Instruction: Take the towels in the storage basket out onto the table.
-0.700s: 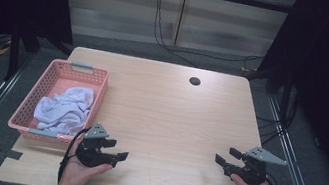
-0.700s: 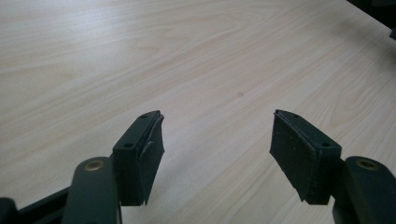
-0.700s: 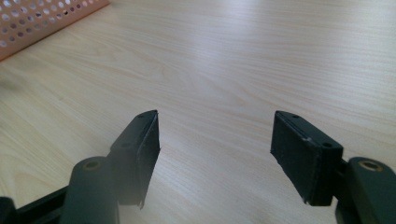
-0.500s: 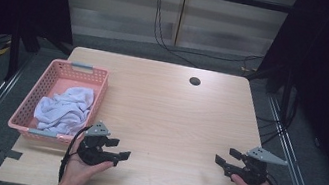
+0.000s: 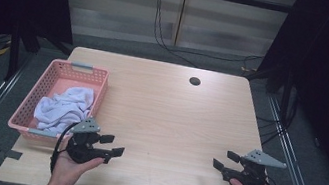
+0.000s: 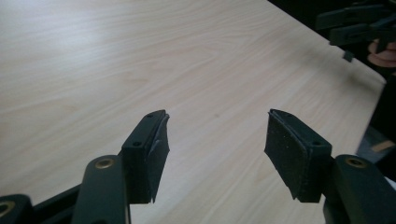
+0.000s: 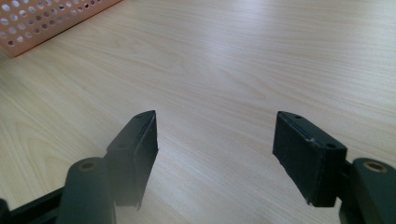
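Observation:
My left gripper [image 5: 112, 145] rests near the table's front edge, just right of a pink basket [image 5: 55, 79]. Its jaws stand open over bare wood [image 6: 217, 116] with nothing between them. A white towel [image 5: 64, 106] lies crumpled inside the basket. My right gripper [image 5: 225, 160] is held at the front right of the table, pointing left, open and empty [image 7: 217, 114]. The basket's perforated wall [image 7: 46, 18] shows far off in the right gripper view. The right gripper [image 6: 359, 23] appears far off in the left gripper view.
The light wooden table [image 5: 163, 117] has a small round hole [image 5: 194, 81] near its back edge. Dark curtains stand on both sides, and cables hang behind the table.

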{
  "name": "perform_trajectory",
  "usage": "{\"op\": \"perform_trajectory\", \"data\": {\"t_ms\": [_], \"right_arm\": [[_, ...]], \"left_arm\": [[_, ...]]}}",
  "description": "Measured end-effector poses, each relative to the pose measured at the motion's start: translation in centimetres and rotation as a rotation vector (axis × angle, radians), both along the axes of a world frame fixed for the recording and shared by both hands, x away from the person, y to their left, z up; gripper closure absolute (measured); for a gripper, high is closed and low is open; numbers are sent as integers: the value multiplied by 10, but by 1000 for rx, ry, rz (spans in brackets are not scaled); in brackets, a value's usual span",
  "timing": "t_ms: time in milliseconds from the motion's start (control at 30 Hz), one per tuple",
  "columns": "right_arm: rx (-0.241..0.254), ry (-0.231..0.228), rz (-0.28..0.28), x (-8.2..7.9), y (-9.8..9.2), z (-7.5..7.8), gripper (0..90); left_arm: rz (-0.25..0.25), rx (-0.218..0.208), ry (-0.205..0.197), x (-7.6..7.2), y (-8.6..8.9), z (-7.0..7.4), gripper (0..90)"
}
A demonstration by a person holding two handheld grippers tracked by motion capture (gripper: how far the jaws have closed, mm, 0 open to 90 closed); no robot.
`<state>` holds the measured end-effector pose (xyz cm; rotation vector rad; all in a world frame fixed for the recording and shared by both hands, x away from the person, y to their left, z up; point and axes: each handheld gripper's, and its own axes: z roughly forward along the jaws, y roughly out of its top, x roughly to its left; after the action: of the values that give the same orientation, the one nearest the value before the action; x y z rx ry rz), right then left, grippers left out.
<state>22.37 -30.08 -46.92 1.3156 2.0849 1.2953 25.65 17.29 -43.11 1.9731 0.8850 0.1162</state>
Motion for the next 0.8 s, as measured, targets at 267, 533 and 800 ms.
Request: {"op": "perform_trajectory", "data": {"t_ms": [267,533,800], "right_arm": [[-14,25,4,-6,0,-2,273],[-6,38,34,-5,0,-3,276],[-6,37,51,-5,2,-3,275]], "left_arm": [[51,-24,-26,2,31,22,380],[179,6,-26,2,83,38,317],[227,124,-6,30,110,57,256]]}}
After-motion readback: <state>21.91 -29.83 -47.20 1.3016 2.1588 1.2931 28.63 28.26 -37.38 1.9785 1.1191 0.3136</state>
